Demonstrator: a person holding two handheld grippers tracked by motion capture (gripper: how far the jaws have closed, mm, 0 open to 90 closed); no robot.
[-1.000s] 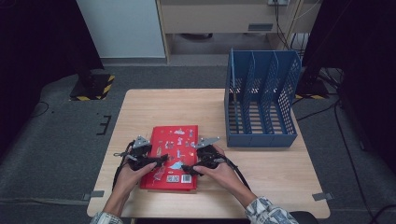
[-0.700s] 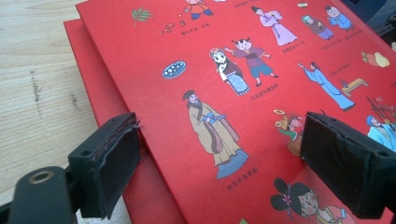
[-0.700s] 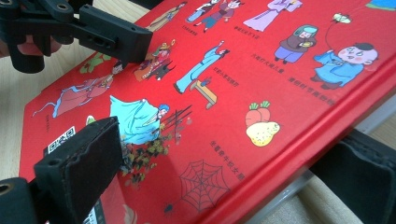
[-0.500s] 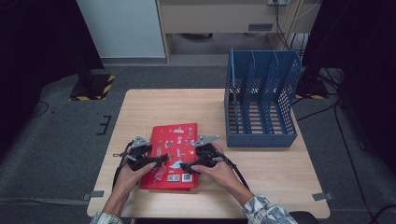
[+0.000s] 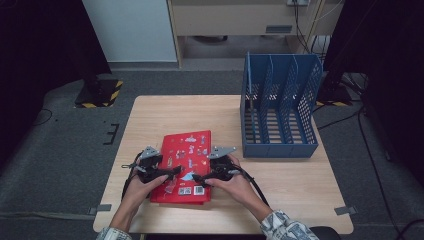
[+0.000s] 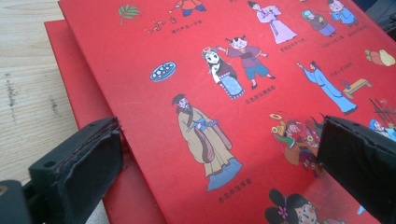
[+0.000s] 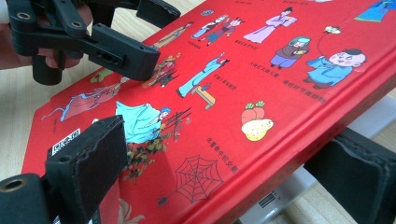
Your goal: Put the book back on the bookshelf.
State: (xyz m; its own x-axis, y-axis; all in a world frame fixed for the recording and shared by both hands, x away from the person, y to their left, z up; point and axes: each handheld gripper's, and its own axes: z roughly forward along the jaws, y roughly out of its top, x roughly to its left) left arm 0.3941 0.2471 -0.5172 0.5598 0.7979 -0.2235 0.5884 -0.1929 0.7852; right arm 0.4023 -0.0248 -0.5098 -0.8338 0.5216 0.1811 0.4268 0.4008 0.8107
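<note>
Red book (image 5: 185, 162) printed with cartoon figures, small captions unreadable; left gripper (image 6: 219, 154) jaws just opened wide, right gripper (image 7: 233, 172) straddling its edge, grip unclear.

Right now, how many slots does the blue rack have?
3: left, middle and right, side by side in the blue rack on the table's right side.

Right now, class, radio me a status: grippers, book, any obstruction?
Left gripper: jaws just been opening, wide over red book, nothing pinched. Right gripper: jaws straddle the book's edge, grip unclear. Blue file rack stands apart, right of the book.
</note>
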